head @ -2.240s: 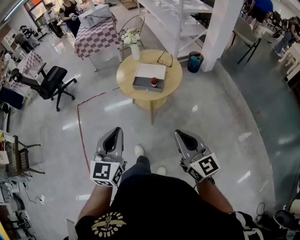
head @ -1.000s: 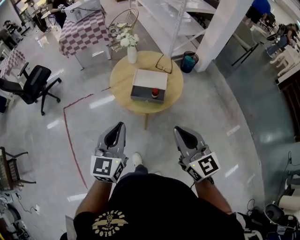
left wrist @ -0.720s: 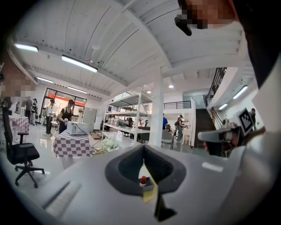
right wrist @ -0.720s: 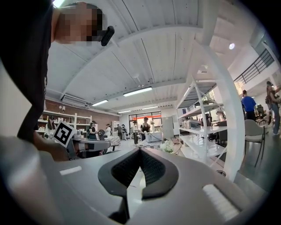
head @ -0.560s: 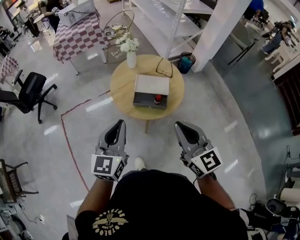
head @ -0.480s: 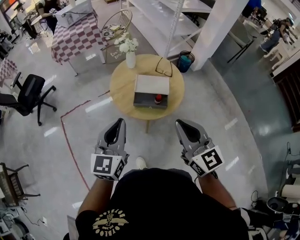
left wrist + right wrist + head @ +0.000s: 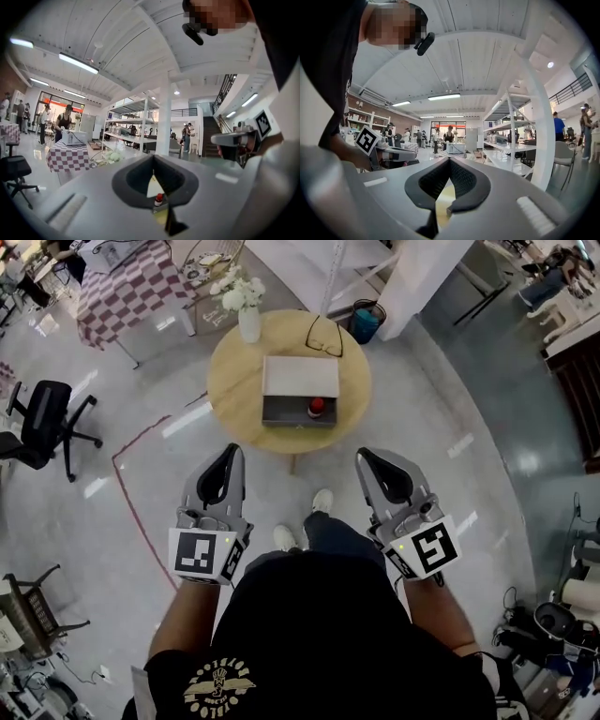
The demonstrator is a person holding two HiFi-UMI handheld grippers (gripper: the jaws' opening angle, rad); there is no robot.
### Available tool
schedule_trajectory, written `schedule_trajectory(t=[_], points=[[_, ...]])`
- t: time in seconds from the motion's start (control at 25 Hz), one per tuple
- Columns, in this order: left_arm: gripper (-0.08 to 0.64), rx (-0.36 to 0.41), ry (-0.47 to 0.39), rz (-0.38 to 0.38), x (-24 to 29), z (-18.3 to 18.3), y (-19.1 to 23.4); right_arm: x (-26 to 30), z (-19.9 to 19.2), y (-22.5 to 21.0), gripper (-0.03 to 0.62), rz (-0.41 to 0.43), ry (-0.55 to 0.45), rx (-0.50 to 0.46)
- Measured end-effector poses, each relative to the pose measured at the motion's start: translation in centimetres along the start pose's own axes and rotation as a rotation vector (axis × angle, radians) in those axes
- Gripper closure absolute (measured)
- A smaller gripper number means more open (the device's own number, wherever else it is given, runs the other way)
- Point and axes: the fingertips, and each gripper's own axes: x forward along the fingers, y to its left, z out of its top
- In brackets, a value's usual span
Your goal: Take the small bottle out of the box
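From the head view, the left gripper (image 7: 232, 454) and the right gripper (image 7: 367, 457) are held level side by side, both pointing at a round wooden table (image 7: 230, 390). A stretch of grey floor (image 7: 441, 484) lies between them and the table. The box (image 7: 298, 412) sits open on the table with its white lid (image 7: 300, 376) laid back. The small bottle (image 7: 317, 407), red-capped, stands upright in the box's dark tray, towards the tray's right side. Glasses (image 7: 324, 335) and a vase of white flowers (image 7: 246, 310) share the far part of the tabletop. A teal bin (image 7: 367, 321) and a white pillar (image 7: 422, 277) stand behind the table, and an office chair (image 7: 37, 423) is off to the left.

In the left gripper view, the left gripper (image 7: 153, 159) has its tips pressed together on nothing. The small bottle (image 7: 159, 199) shows far off through the gap under the tips. A checkered table (image 7: 70, 157) stands at the left.

In the right gripper view, the right gripper (image 7: 450, 159) is likewise pressed together and empty. The yellow tabletop shows through its gap.
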Motion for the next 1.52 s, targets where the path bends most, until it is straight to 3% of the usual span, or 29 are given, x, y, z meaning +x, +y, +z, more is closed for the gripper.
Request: schedule_trajectory(t=[0.28,0.6,0.88,1.24,1.52], points=[[0.56,-0.005,0.031,0.002,2.3,-0.7,1.4,2.1,-2.3,-2.4,0.584,-0.019,0.036,0.054],[0.56,0.02,0.054,-0.009,5.6,0.4,1.8,6.5,0.2,-3.3,0.584,0.063,-0.006,0.042],[0.56,0.027,0.053,0.004,9.0,0.8,2.5,8.9,-0.7,-6.2,0.584,0.07,-0.009,0.056],[0.56,0.018,0.097,0.071,14.0,0.4,3.4,12.5,-1.4,-10.6,0.584,0.132,0.006,0.04],[0.56,0.025,0.135,0.128,18.7,-0.2,3.2,14.6,-4.0,-15.1,0.583,0.192,0.069,0.065]])
